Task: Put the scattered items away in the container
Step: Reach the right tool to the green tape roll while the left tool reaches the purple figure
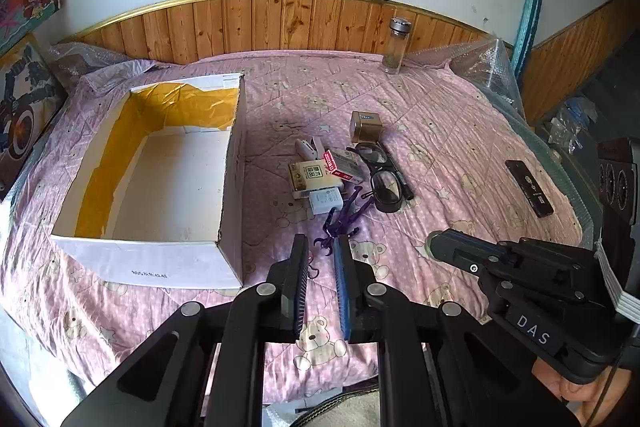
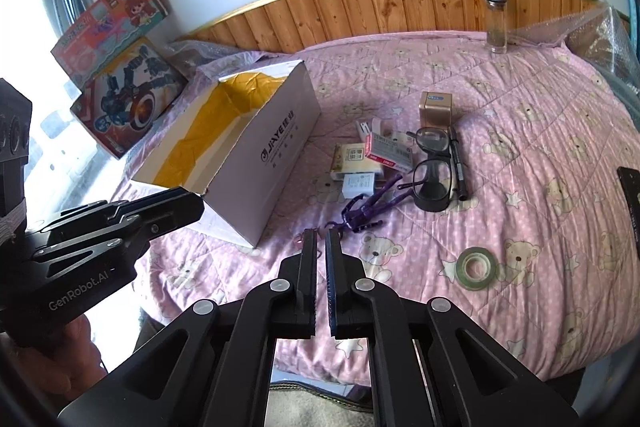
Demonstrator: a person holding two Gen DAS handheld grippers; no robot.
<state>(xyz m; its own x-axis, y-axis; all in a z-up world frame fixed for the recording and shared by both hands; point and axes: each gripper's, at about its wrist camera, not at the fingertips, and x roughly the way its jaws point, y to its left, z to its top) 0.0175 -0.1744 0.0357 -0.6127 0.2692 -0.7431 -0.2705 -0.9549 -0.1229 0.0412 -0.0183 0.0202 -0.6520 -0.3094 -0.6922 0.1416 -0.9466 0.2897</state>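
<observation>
A white box (image 1: 160, 163) with yellow paper inside sits open on the pink bed (image 1: 440, 131), and the scattered things lie in a heap just to its right: glasses (image 1: 380, 171), a pen (image 1: 396, 167), small cartons (image 1: 316, 177), a white charger (image 1: 326, 201), a gold cube (image 1: 366, 127) and a purple cord (image 1: 344, 219). A tape roll (image 2: 476, 267) and a black bar (image 1: 528, 187) lie apart from the heap, nearer the right side. The left gripper (image 1: 322, 251) and the right gripper (image 2: 320, 239) both hover over the bed near the cord, each with jaws a little way apart and holding nothing.

Home bedroom (teddy-print quilt (image 1: 420, 131), wainscot (image 1: 280, 23))
</observation>
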